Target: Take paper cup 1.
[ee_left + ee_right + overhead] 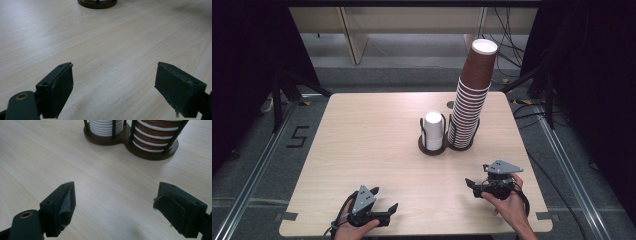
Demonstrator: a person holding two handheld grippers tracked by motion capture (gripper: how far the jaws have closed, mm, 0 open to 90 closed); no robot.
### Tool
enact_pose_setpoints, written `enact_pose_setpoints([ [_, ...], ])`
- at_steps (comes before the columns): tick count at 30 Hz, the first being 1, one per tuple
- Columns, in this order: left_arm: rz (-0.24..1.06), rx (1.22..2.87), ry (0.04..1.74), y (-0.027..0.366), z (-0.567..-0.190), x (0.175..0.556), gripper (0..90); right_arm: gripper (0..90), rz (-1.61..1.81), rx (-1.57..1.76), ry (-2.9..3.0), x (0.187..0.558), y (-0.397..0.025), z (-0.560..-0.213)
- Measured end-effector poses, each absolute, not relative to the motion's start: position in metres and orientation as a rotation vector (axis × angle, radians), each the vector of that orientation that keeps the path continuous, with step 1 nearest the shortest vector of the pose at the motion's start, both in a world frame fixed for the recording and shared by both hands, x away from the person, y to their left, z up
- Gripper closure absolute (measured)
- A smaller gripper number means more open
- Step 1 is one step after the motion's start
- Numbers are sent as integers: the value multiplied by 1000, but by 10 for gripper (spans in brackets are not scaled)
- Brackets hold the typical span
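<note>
Cups [471, 95] wait in their holder [130, 138], far ahead of both wide-apart jaws. Nothing is held yet. Next, reach forward to one stack.

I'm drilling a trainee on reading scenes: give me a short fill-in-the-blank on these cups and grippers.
1. The brown cup stack rises far ____ than the white cup stack.
2. Both stacks stand in one double ____ with upright rods.
3. The left gripper and the right gripper both have their jaws ____.
4. In the high view, the white stack stands to the ____ of the brown one.

Missing words: taller; holder; open; left
</note>
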State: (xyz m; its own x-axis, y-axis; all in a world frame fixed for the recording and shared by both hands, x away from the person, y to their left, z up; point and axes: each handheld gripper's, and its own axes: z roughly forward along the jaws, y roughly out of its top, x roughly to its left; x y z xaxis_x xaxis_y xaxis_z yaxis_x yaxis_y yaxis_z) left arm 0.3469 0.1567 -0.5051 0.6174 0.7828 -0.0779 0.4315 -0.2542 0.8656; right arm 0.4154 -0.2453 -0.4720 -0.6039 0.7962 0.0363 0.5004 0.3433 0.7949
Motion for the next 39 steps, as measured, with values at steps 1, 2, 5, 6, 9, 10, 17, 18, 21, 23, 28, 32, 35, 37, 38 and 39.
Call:
enact_pose_setpoints([
  [1, 463, 1889, 968, 157, -505, 347, 148, 170, 1137, 1187, 2250, 413, -244, -471],
  [2, 462, 1889, 965, 156, -505, 347, 149, 170, 1134, 1112, 2240, 417, -244, -470],
  [5, 457, 1890, 963, 156, -506, 347, 149, 170, 1147, 1139, 2256, 416, -241, -467],
  [6, 456, 1890, 963, 156, -506, 347, 149, 170, 1151, 1151, 2248, 415, -240, -466],
  [9, 458, 1889, 961, 156, -506, 347, 148, 171, 1143, 1099, 2260, 418, -237, -461],
  [10, 461, 1887, 962, 156, -506, 347, 148, 171, 1148, 1103, 2256, 419, -236, -460],
  [17, 468, 1870, 969, 159, -504, 346, 148, 191, 1154, 1083, 2264, 424, -227, -452],
  [18, 471, 1870, 969, 159, -504, 346, 148, 192, 1161, 1099, 2261, 424, -226, -451],
  [21, 471, 1867, 964, 159, -504, 346, 149, 193, 1158, 1043, 2261, 428, -225, -449],
  [23, 473, 1870, 965, 160, -504, 346, 148, 196, 1165, 1044, 2267, 430, -223, -447],
  [28, 474, 1873, 955, 159, -503, 346, 148, 208, 1172, 1025, 2260, 433, -217, -440],
  [32, 478, 1877, 955, 159, -503, 346, 149, 218, 1183, 1021, 2262, 437, -213, -435],
  [35, 475, 1870, 962, 159, -503, 346, 149, 220, 1194, 1025, 2260, 437, -208, -430],
  [37, 479, 1875, 962, 160, -503, 346, 149, 221, 1190, 1006, 2261, 440, -206, -427],
  [38, 481, 1875, 961, 160, -503, 346, 149, 222, 1197, 1013, 2257, 440, -204, -425],
  [39, 480, 1874, 963, 160, -503, 346, 149, 224, 1200, 1009, 2262, 442, -203, -424],
])
